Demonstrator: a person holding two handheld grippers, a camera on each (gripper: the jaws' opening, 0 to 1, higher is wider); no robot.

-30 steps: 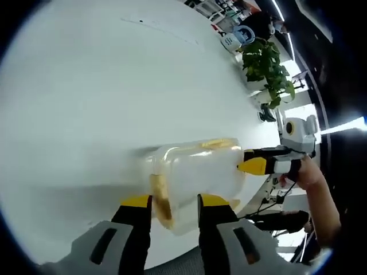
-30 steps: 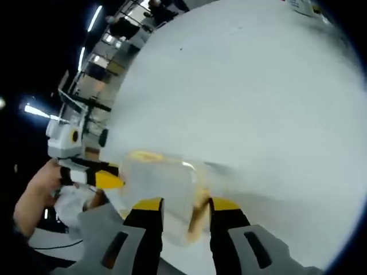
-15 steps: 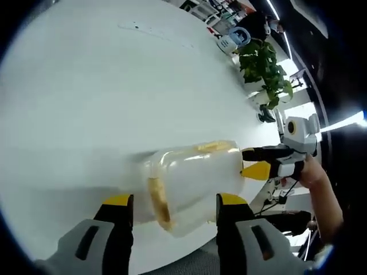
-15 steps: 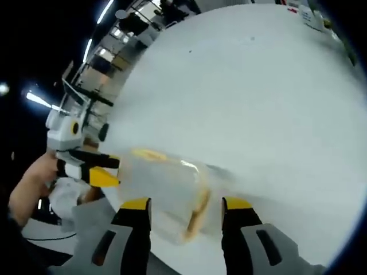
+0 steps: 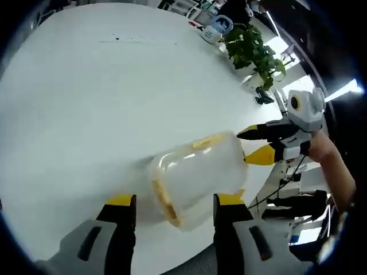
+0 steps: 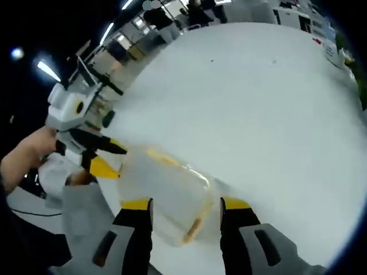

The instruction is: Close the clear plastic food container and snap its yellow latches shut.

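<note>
White table [image 5: 86, 103] in an open office; potted plant [image 5: 252, 48] at upper right of the left gripper view, ceiling lights at upper left of the right gripper view.

Clear container [image 5: 195, 177] lies low-centre in the left gripper view, near the table's edge, lid on. Yellow latch [image 5: 163, 200] on its near end, another [image 5: 206, 140] along the far edge; whether either is snapped is unclear, as the plastic blurs.

Left gripper [image 5: 172, 200]: released, jaws spread either side of the container's near end. Right gripper [image 6: 183, 203]: likewise released, straddling the opposite end of the container [image 6: 163, 192], latch [image 6: 195, 226] between its tips.

Step in hand, as judged: pressing latches home. Advice: brace one end with one gripper, push each latch flat toward the wall, and keep the container away from the table edge.
</note>
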